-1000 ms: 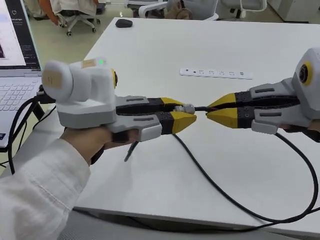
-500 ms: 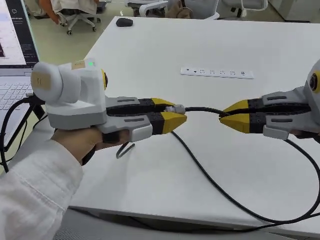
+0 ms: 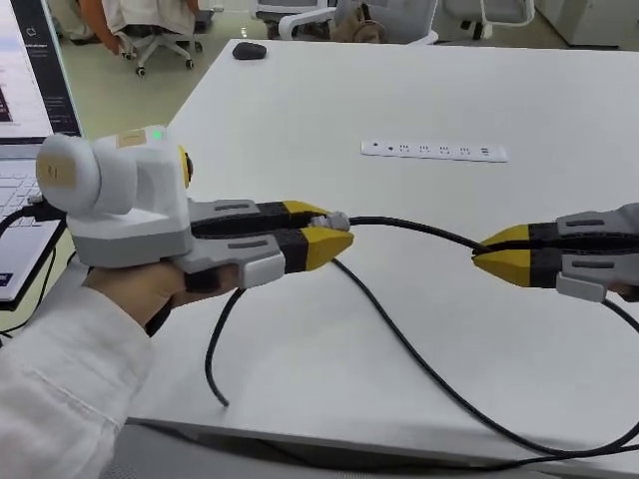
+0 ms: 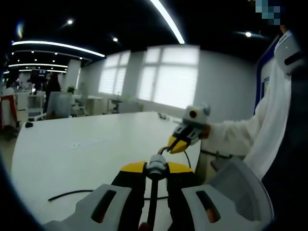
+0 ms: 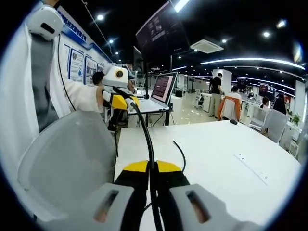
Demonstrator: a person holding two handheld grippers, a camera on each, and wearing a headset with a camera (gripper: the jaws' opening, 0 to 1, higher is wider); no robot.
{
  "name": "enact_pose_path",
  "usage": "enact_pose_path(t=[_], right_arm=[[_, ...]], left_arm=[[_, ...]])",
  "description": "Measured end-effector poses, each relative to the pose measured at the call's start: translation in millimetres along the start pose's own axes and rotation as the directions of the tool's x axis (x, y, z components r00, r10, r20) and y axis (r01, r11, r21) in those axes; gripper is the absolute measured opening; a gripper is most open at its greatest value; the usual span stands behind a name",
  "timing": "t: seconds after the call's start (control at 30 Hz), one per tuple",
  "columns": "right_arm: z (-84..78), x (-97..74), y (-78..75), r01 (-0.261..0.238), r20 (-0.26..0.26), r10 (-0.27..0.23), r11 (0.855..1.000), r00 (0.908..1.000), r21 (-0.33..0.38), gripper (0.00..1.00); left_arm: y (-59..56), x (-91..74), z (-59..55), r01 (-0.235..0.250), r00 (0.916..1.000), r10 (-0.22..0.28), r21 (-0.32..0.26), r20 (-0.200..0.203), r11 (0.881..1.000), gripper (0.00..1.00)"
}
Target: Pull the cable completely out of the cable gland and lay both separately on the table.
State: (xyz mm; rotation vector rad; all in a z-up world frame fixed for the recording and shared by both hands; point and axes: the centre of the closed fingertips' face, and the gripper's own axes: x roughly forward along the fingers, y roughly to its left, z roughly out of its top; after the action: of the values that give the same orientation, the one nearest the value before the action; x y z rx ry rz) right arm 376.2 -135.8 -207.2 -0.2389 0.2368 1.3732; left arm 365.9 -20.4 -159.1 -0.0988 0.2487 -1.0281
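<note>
head view has the left gripper (image 3: 337,236) at the near left, its yellow-tipped jaws closed almost fully on a small grey plastic cable gland (image 3: 332,220) that pokes out at the tips. from the gland, a thin black cable (image 3: 419,228) runs in a shallow arc, above the white table (image 3: 300,100), to the right gripper (image 3: 481,258), whose jaws are pinched shut on it. the two grippers are held well apart. in the left gripper view the gland (image 4: 156,166) sits clamped between the jaws with the cable passing through it. a loose black end (image 3: 215,359) curls down onto the table below the left gripper; it looks like the cable's tail behind the gland.

the step in hand seems to be the pull itself: the cable is not yet free of the gland. the next move calls for a firm hold on the gland and a straight pull along its axis, probably with a re-grip closer in, until the tail slips through. then each part goes down on the table, apart from the other and clear of the white power strip (image 3: 434,151).
</note>
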Motion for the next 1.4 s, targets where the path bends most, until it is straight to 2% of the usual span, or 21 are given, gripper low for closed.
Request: enact_pose_path(t=[0.37,0.63,0.87,1.07,1.2,1.27,1.4], right_arm=[[-5.7,-0.2,2.5,0.007,-0.013,-0.007,1.0,0.9999,0.016,0.04],[-5.3,0.9,2.8,0.01,-0.012,-0.01,1.0,0.9999,0.026,0.05],[-1.9,-0.8,-0.8,0.029,-0.022,-0.029,0.999,0.9993,0.022,0.08],[13.2,-1.8,-3.6,0.055,-0.019,-0.056,0.998,0.9983,-0.017,0.19],[34.2,0.9,-4.3,0.067,0.01,-0.066,0.996,0.9978,-0.066,0.26],[48.4,4.8,0.0,0.052,0.028,-0.05,0.994,0.9984,-0.097,0.27],[70.6,17.9,15.6,-0.004,0.033,0.01,0.983,0.9994,-0.185,0.27]], left_arm=[[-1.2,0.2,1.6,0.0,1.0,0.0,0.002,0.004,1.0,0.17],[-1.5,0.3,10.3,0.003,0.9993,-0.002,-0.005,0.037,1.0,0.17],[-6.8,-0.1,13.3,0.013,0.9994,-0.014,0.017,0.032,1.0,0.17],[-9.4,1.2,18.9,0.018,0.9989,-0.019,0.029,0.043,0.999,0.17],[-13.3,5.2,19.2,0.024,0.9992,-0.025,0.047,0.031,0.999,0.17],[-15.5,7.9,18.6,0.029,0.9993,-0.031,0.053,0.023,0.998,0.17],[-18.2,13.1,14.5,0.035,0.9994,-0.035,0.067,0.0,0.997,0.17]])
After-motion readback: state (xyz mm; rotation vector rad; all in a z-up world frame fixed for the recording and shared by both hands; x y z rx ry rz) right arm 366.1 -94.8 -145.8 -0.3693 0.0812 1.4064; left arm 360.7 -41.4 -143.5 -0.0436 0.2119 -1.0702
